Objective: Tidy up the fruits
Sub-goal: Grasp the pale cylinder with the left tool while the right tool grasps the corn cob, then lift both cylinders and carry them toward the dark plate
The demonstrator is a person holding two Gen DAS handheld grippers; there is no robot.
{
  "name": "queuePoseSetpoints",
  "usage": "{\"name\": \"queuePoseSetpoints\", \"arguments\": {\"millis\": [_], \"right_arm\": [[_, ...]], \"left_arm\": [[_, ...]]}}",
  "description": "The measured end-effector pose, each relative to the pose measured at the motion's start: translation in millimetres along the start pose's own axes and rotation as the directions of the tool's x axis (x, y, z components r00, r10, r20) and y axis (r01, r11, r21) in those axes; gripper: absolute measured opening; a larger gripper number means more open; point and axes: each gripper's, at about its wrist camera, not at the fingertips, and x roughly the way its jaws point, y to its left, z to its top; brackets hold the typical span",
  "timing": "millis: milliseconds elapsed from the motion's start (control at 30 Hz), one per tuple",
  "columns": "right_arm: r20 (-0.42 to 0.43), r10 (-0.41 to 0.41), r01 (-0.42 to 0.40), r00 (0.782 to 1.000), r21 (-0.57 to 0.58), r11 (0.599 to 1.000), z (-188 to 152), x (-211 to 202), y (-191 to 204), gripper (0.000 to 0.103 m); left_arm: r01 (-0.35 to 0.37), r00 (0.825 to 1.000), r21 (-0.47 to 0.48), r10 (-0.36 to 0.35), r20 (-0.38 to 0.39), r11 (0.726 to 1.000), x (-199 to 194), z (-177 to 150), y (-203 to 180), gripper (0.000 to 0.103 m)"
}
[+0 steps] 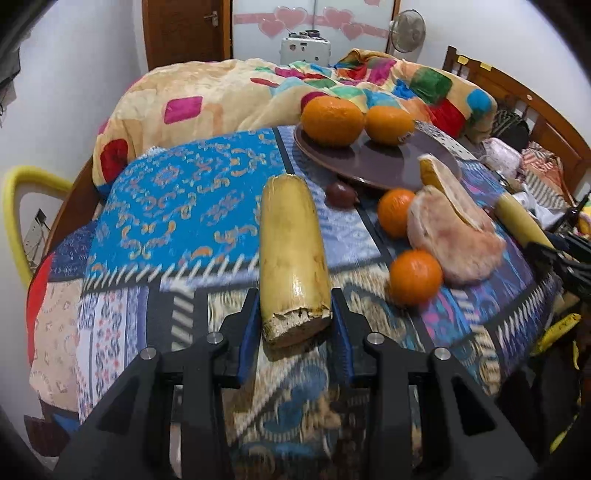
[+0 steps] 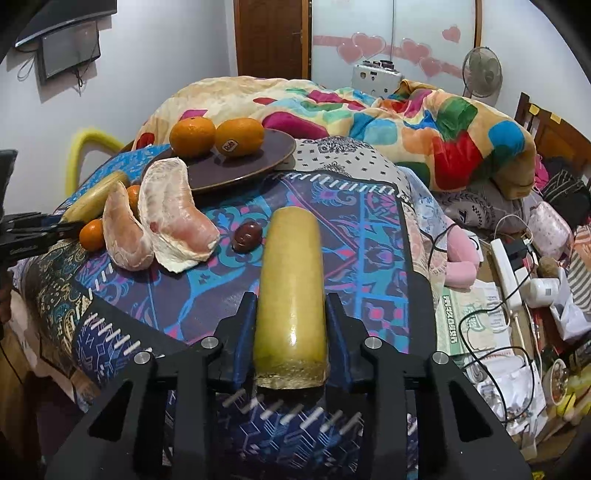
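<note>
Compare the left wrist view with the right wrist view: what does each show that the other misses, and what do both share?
Left wrist only: the left gripper shut on a cane piece with a ragged cut end, and two small oranges clear of the pomelo.

Right wrist only: the right gripper shut on a smoother cane piece, a wall screen, and a power strip.

Both: the plate with two big oranges, pomelo segments, a dark red fruit, and a fan.

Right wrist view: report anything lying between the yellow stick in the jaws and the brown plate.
Nothing sits squarely between. A small dark red fruit lies just left of the far tip of the yellow stick, bordering the path to the brown plate; pomelo segments lie further left.
</note>
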Motion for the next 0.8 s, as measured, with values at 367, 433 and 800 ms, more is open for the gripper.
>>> {"name": "queuePoseSetpoints", "arguments": {"millis": [367, 433, 800], "right_arm": [[-0.075, 0.016, -0.017, 0.997, -0.017, 1.0, 15, 2, 0, 0.034], [-0.084, 0.02, -0.022, 0.996, -0.025, 0.999, 19, 5, -1, 0.034], [-0.109, 0.058, -0.06, 0.992, -0.015, 0.998, 35, 35, -3, 0.036]], "left_arm": [[0.026, 0.997, 0.034, -0.024, -0.069, 0.999, -7, 13, 0, 0.046], [0.026, 0.997, 0.05, -0.022, -0.074, 0.998, -3, 20, -1, 0.046], [0.02, 0.995, 0.061, -0.014, -0.102, 0.998, 35, 45, -1, 0.046]]}}
